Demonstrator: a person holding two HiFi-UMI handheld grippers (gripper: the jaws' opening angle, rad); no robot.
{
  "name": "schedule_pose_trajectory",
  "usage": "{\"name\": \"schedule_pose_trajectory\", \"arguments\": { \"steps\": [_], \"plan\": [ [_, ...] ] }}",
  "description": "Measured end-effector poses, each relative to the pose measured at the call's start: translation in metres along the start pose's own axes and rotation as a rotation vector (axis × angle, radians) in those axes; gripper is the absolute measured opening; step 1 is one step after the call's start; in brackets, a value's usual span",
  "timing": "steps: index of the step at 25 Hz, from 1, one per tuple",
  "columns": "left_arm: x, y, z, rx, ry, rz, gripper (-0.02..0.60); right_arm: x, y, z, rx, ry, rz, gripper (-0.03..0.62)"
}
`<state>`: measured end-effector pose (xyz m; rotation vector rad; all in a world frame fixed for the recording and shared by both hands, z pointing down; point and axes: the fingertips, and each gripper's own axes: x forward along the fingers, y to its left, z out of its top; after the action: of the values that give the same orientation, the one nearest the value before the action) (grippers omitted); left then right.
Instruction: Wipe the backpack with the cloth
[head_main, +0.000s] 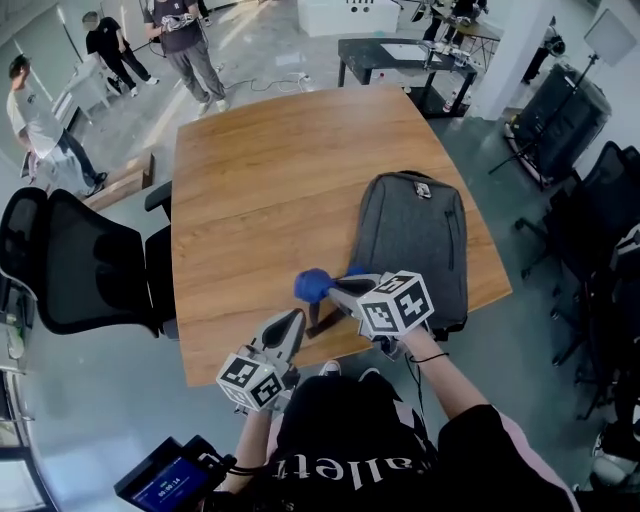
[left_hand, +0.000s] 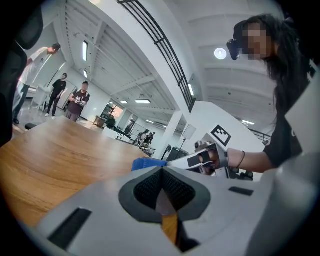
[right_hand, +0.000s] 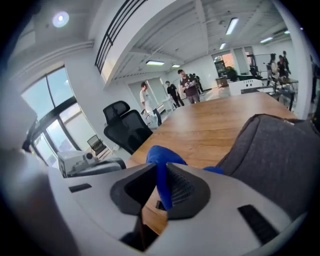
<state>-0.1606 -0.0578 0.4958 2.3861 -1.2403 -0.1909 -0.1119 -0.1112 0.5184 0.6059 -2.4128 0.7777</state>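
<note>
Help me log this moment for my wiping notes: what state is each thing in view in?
backpack: lying flat on the table, apparently closed.
cloth: bunched, clamped between jaws.
right gripper: shut on the cloth.
left gripper: shut, empty.
office chair: unoccupied, beside the table.

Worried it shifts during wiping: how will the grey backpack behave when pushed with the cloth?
The backpack lies flat and looks fairly empty, so it is probably light and may slide on the smooth wooden table. Its fabric looks soft, so it would likely dent or wrinkle under the cloth rather than resist.
</note>
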Motion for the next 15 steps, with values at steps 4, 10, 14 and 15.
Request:
{"name": "schedule_pose_trajectory", "arguments": {
  "steps": [4, 10, 14, 15],
  "plan": [
    [0.006, -0.007, 0.005, 0.009, -0.008, -0.029, 0.000, -0.018, 0.004, 0.005, 0.154, -0.134, -0.008, 0.066],
    [0.015, -0.020, 0.010, 0.029, 0.007, -0.062, 0.000, -0.039, 0.004, -0.001, 0.382, -0.282, 0.001, 0.066],
    [0.022, -0.035, 0.007, 0.035, 0.018, -0.080, 0.000, -0.057, -0.019, -0.016, 0.429, -0.308, -0.066, 0.063],
    [0.024, -0.038, 0.005, 0.036, 0.022, -0.082, 0.000, -0.062, -0.025, -0.019, 0.432, -0.315, -0.079, 0.063]
  ]
}}
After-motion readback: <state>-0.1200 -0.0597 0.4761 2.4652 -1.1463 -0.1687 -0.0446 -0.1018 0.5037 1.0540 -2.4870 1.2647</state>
